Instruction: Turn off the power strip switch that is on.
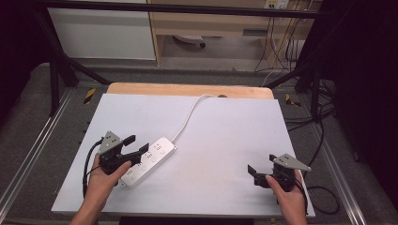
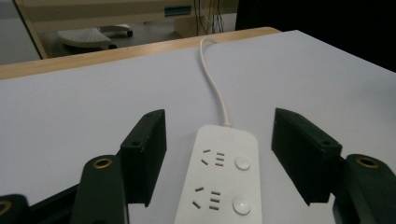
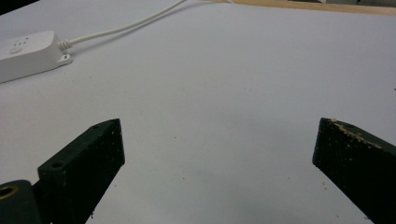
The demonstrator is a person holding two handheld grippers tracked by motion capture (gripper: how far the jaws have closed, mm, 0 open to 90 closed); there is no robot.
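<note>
A: White plastic, that power strip (image 2: 219, 175), lying flat on the pale table (image 1: 225, 140) toward its left side, its cord (image 1: 187, 117) running off to the far edge.

B: And the left gripper (image 1: 132, 144)?

A: It straddles the near end of the strip, 1 jaw on each side. The pads stand clear of the plastic, so nothing is gripped yet.

B: So the step is the grasp?

A: I judge so. The next move calls for closing squarely on the 2 long sides, without pressing a button.

B: The right gripper (image 1: 253, 171)?

A: Spread wide over bare table, well apart from the strip, holding nothing.

B: Any containers?

A: None on the table.
</note>
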